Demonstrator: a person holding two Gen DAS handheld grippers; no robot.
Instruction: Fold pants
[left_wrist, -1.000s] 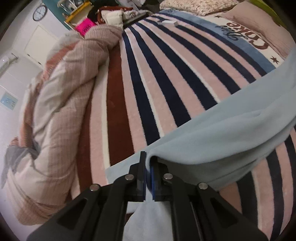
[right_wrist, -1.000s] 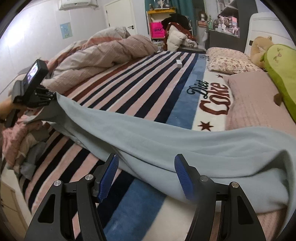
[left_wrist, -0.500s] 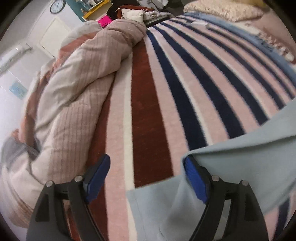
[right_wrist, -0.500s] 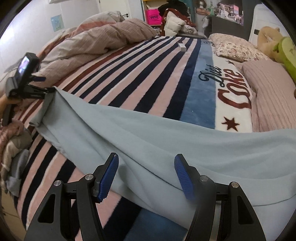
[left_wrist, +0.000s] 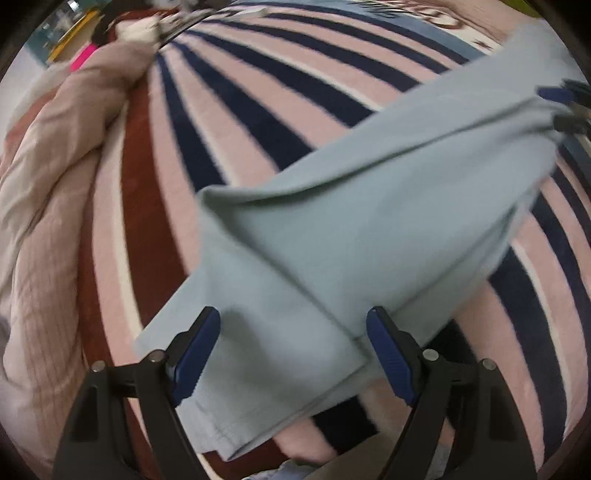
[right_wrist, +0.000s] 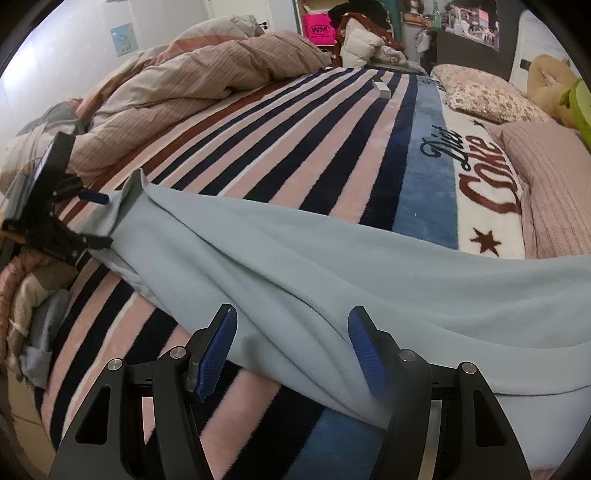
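Light blue pants (left_wrist: 351, 229) lie stretched across the striped blanket (left_wrist: 258, 92), one leg running from the hem at the left to the wider part at the right (right_wrist: 295, 258). My left gripper (left_wrist: 291, 325) hovers open just above the leg's hem end, with fabric under the gap and neither pad pressing on it. In the right wrist view the left gripper (right_wrist: 99, 219) shows at the far left beside the leg's raised corner. My right gripper (right_wrist: 291, 321) is open over the middle of the leg, its pads clear of the cloth. It also shows small at the right edge (left_wrist: 561, 107).
A rumpled beige duvet (right_wrist: 203, 81) is heaped along the bed's far left side. Pillows (right_wrist: 480, 92), a ribbed pink cushion (right_wrist: 554, 184) and a plush toy (right_wrist: 550, 85) sit at the headboard. A small white box (right_wrist: 382, 88) lies on the blanket. Loose clothes (right_wrist: 29, 295) hang off the bed's left edge.
My left gripper let go of the pants leg, opened wide and sank toward the hem. The leg end dropped onto the blanket. My right gripper drifted closer over the leg, still open.
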